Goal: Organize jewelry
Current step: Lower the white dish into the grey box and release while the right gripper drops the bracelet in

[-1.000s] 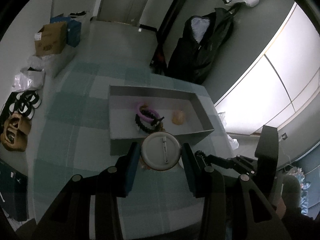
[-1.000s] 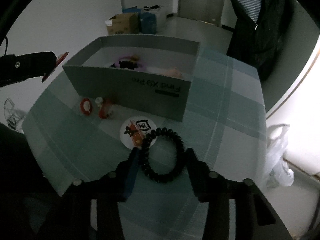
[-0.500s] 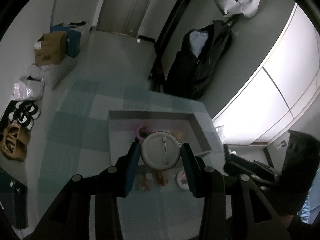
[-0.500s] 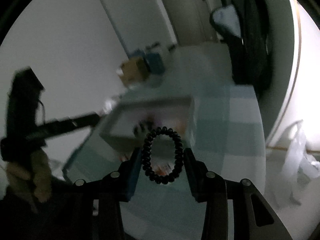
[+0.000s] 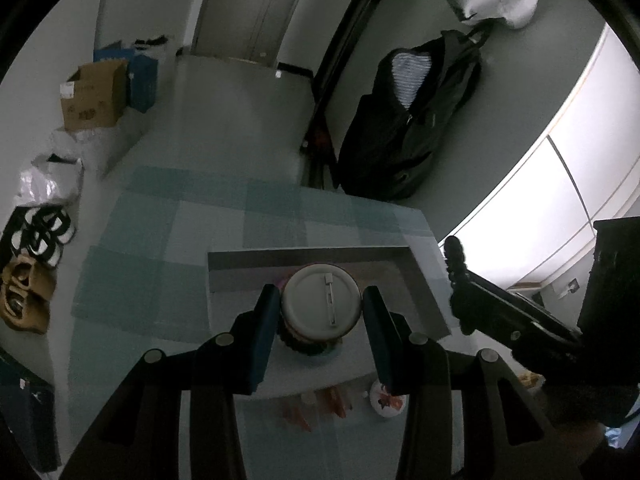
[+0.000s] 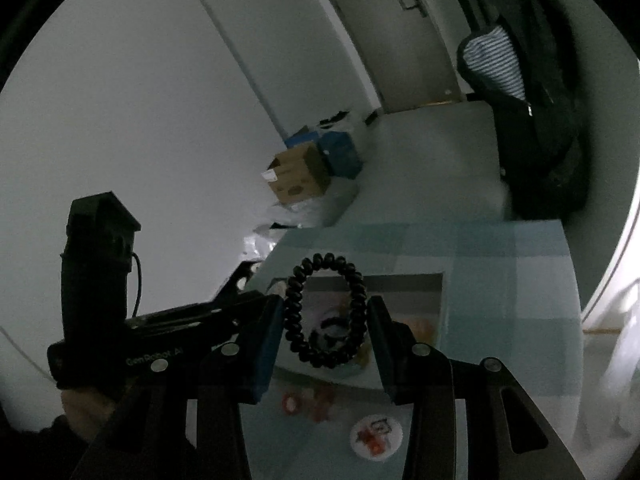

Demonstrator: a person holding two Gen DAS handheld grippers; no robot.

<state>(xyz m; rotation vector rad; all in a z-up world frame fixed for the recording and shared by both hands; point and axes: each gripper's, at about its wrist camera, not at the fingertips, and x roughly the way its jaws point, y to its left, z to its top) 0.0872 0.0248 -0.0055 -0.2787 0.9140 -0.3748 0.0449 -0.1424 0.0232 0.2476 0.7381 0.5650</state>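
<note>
A round white pin badge (image 5: 319, 301) is clamped between the left gripper's (image 5: 319, 309) fingers, above the grey cardboard box (image 5: 424, 280). A black beaded bracelet (image 6: 325, 309) is gripped by the right gripper (image 6: 325, 320). The box contents are mostly hidden.

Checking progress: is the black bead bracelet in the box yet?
No. The black bead bracelet is clamped in the right gripper, above the box.

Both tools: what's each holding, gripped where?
Left tool: round white pin-back badge, pinched at opposite edges. Right tool: black beaded bracelet, clamped across the loop's two outer sides.
</note>
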